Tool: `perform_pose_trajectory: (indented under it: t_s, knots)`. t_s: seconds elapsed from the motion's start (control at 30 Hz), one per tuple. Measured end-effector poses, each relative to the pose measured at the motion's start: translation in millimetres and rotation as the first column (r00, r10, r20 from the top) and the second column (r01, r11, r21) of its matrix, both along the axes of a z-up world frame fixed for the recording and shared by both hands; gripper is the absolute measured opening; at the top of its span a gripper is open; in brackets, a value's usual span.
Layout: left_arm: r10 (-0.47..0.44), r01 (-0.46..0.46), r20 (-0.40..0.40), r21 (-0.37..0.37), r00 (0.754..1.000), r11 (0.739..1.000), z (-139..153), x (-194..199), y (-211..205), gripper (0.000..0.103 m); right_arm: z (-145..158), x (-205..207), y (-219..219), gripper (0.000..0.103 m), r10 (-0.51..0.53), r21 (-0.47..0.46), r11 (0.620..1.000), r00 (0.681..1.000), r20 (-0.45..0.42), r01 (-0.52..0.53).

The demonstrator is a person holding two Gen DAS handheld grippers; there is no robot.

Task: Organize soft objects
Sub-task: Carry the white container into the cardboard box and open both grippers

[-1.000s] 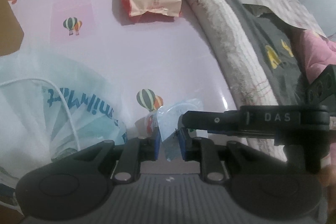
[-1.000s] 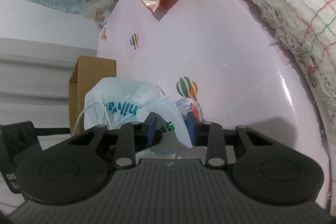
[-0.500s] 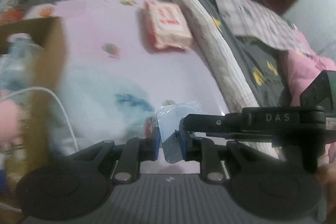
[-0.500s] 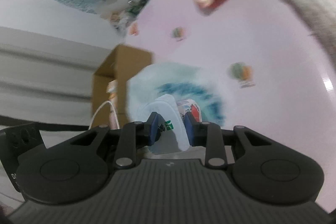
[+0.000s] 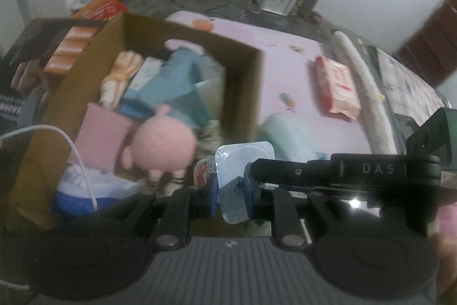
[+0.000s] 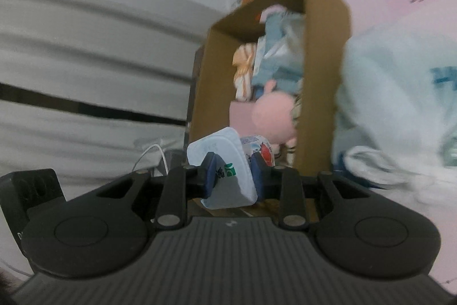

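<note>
Already the cardboard box (image 5: 242, 82) at ten o'clock holds plush toys. Both the left gripper (image 5: 230, 192) and right gripper (image 6: 234, 175) clamp the white plastic bag (image 5: 242, 162), hanging beside the box; the wipes pack (image 5: 337, 87) at one o'clock remains out.

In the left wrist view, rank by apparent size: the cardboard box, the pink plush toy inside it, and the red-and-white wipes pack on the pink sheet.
1. cardboard box, clearly the largest.
2 and 3. pink plush toy and wipes pack: they look about alike. The toy is nearer the camera, so I won't rank these two.
</note>
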State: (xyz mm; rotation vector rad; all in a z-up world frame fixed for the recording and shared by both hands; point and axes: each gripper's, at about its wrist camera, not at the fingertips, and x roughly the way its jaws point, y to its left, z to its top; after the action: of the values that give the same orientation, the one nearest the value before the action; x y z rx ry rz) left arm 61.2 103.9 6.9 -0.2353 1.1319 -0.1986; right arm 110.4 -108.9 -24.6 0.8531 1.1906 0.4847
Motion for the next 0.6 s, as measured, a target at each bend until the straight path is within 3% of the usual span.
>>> perform_pose_trajectory:
  t_s: [0.2,0.3,0.53,0.6]
  knots:
    - [0.011,-0.02,-0.125,-0.073,0.992,0.997,-45.9,1.5,27.8,0.02,-20.2,20.0,35.5,0.028,0.09,-0.116,0.989,0.995,-0.045,-0.094]
    - [-0.004,-0.007,-0.162,-0.065,0.987,0.998,-60.6,-7.8,30.6,0.018,-21.9,22.3,43.9,0.031,0.106,-0.198,0.974,0.993,-0.045,-0.112]
    - [-0.037,0.03,-0.18,-0.043,0.983,0.999,-67.4,-15.9,30.0,0.02,-17.9,14.5,31.0,0.033,0.05,-0.191,0.98,0.998,-0.026,-0.054]
    - [-0.042,0.038,-0.172,-0.027,0.984,0.999,-65.8,-15.5,27.6,0.026,-16.9,11.9,26.7,0.033,0.029,-0.184,0.982,0.999,-0.025,-0.033]
